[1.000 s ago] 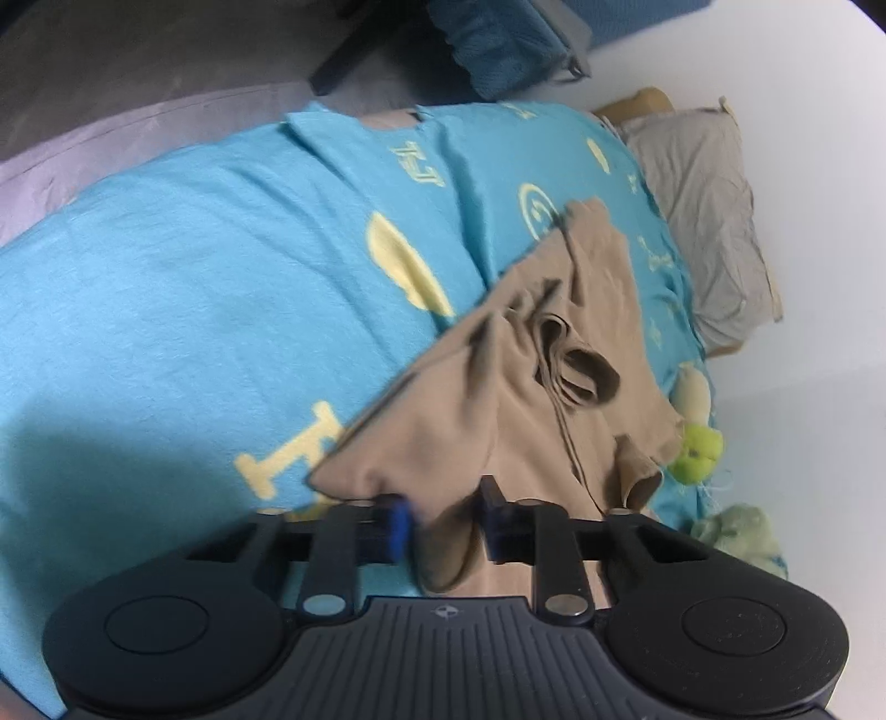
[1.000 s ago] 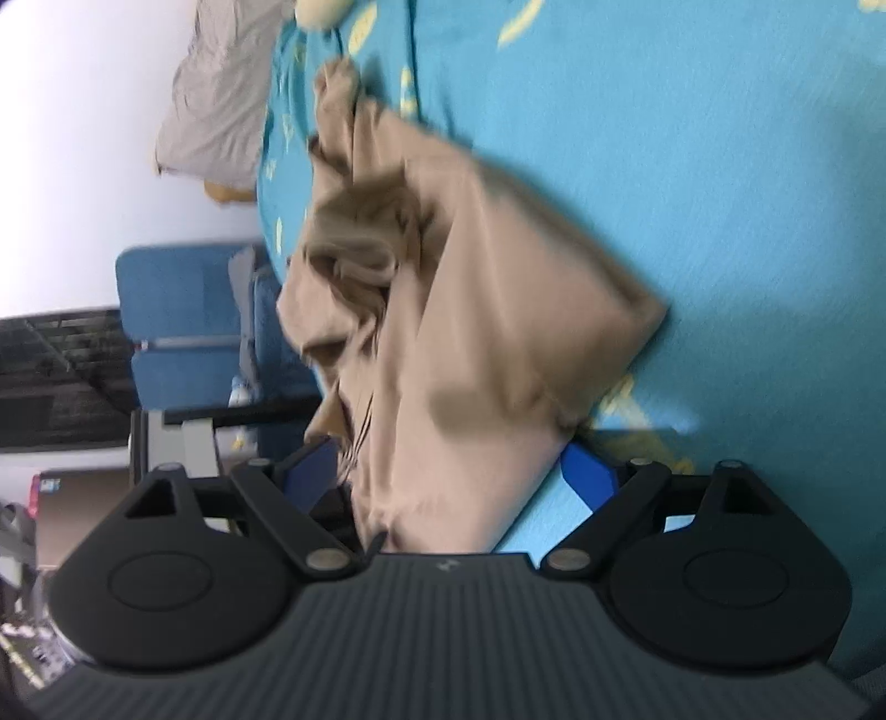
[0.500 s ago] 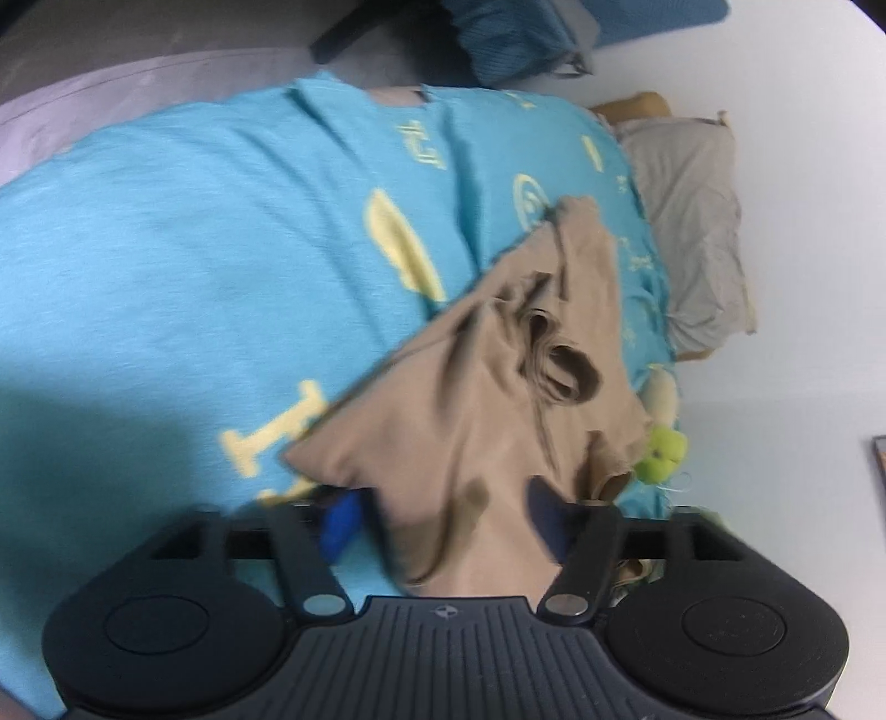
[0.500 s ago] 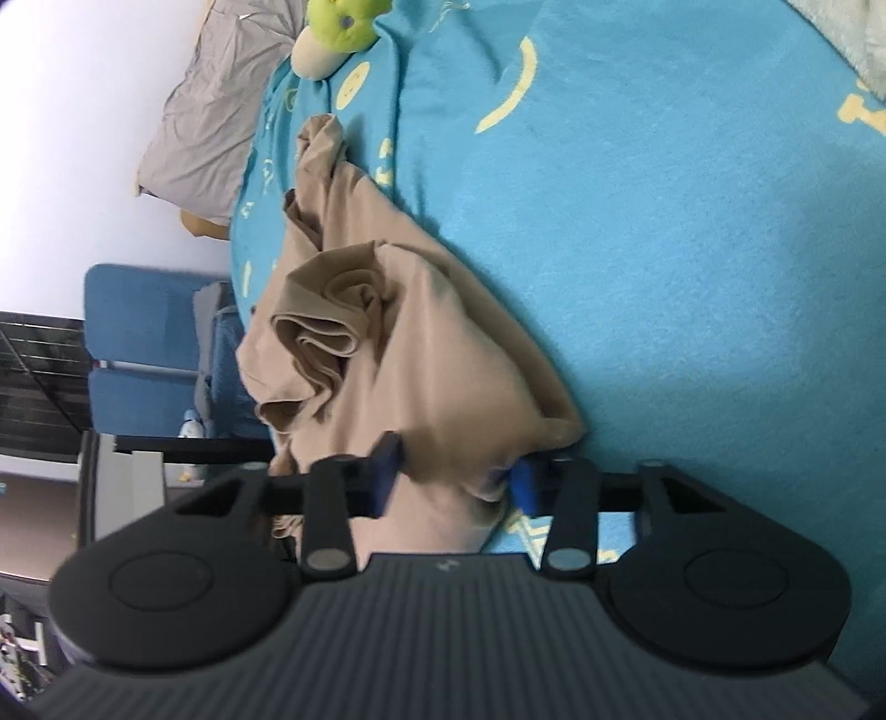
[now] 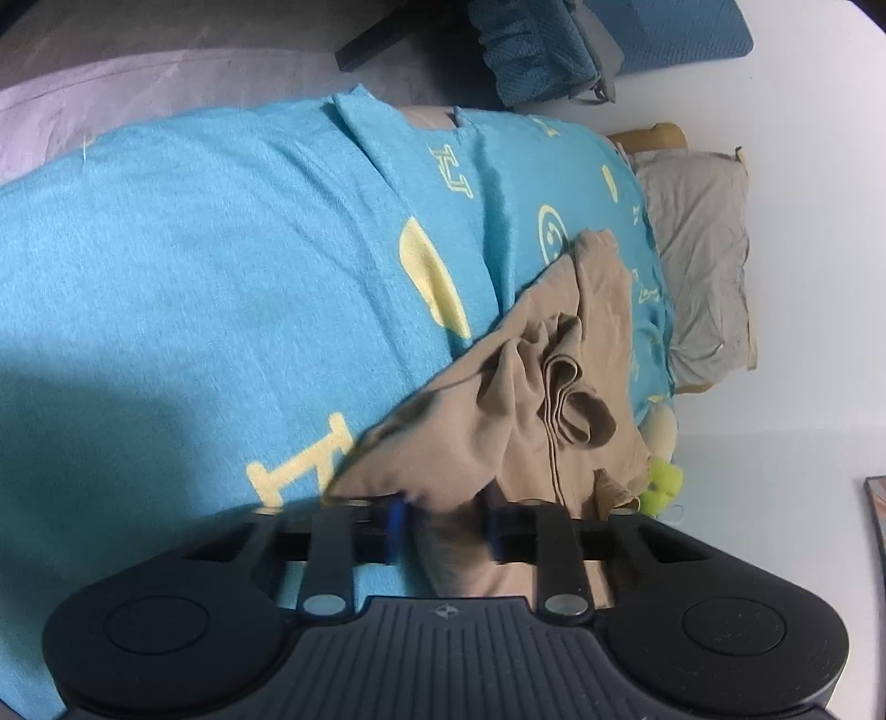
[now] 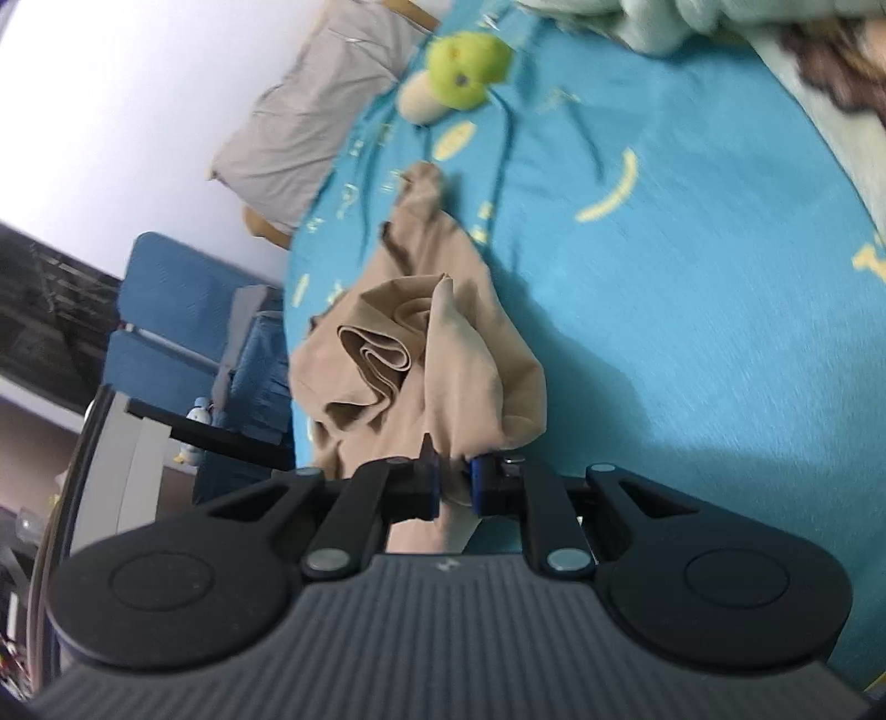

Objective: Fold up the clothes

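A crumpled tan garment lies on a turquoise bed cover printed with yellow shapes. My left gripper is at the garment's near edge; its jaws are closing, with a bunch of tan cloth filling the gap between the blue pads. In the right wrist view the same garment rises in a peaked fold from the cover. My right gripper has its jaws closing, and its pads pinch that fold, lifted a little off the bed.
A grey pillow lies at the head of the bed by the white wall, with a green and cream plush toy near it. A blue chair stands beside the bed. A pale green blanket lies at the far edge.
The left jaws opened wide and came back together on the garment's near edge. The right jaws went from wide open to pinching a fold, and the right gripper rose and rolled.
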### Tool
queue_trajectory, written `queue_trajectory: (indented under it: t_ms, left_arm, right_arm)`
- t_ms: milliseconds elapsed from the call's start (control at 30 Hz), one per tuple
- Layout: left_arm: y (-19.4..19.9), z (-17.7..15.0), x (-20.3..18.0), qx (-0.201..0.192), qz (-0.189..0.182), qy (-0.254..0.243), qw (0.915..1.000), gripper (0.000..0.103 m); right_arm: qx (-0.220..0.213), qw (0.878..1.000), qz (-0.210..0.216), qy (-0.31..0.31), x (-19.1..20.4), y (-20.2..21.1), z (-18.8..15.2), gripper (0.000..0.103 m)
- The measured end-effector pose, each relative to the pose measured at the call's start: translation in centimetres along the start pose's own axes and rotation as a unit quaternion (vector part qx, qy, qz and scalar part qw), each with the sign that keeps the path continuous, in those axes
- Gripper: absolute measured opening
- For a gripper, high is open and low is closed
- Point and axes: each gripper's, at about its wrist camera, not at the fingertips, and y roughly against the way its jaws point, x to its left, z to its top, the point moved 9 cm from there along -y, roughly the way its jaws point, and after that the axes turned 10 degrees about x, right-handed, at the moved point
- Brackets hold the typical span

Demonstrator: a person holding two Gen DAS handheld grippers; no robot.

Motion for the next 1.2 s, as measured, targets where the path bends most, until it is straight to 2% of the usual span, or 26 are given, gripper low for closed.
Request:
queue_trajectory:
  t_ms: [33,133,200,333,400,533,767,867,933,1033,1200]
  left_arm:
    - [0.4,0.1,-0.5,-0.010,-0.016,-0.009,0.9998,0.016]
    - [2.2,0.1,-3.3,-0.043,-0.068,-0.062,0.9948,0.014]
    - [3.3,-0.5,-4.9,-0.055,-0.087,-0.095,0.9902,0.013]
    - [5.3,-1.9,-7.3,-0.063,-0.098,-0.140,0.9832,0.012]
    - [6.8,-3.1,-8.3,-0.060,-0.111,-0.146,0.9812,0.012]
    - [11.3,-6.9,-9.4,-0.064,-0.115,-0.191,0.9728,0.011]
    - [20.7,-14.3,-7.5,-0.072,-0.150,-0.173,0.9708,0.011]
    - [22.0,-15.9,-7.7,-0.075,-0.139,-0.189,0.9690,0.011]
    - [21.6,-15.7,-8.4,-0.073,-0.122,-0.201,0.9693,0.011]
    - [19.2,-13.9,-9.7,-0.065,-0.097,-0.197,0.9735,0.011]
    - [13.2,-9.2,-12.1,-0.053,-0.040,-0.202,0.9772,0.012]
  right_arm:
    - [-0.003,1.000,-0.001,0.008,0.4,0.1,0.2,0.013]
    - [-0.014,1.000,-0.005,0.023,0.5,1.0,0.3,0.013]
    - [-0.023,0.999,-0.009,0.033,1.1,1.5,0.6,0.013]
    - [-0.037,0.999,-0.001,0.039,2.8,3.5,1.4,0.012]
    - [-0.043,0.998,0.005,0.050,3.6,5.3,1.4,0.012]
    - [-0.049,0.997,0.012,0.065,4.2,9.3,0.4,0.012]
    - [-0.056,0.993,0.033,0.094,4.6,18.7,-4.6,0.012]
    - [-0.073,0.991,0.030,0.104,4.7,21.4,-5.9,0.012]
    - [-0.075,0.992,0.024,0.103,4.8,21.7,-5.6,0.012]
    - [-0.067,0.994,0.014,0.090,5.1,20.2,-3.9,0.012]
    - [-0.042,0.996,-0.014,0.073,5.3,14.5,0.1,0.013]
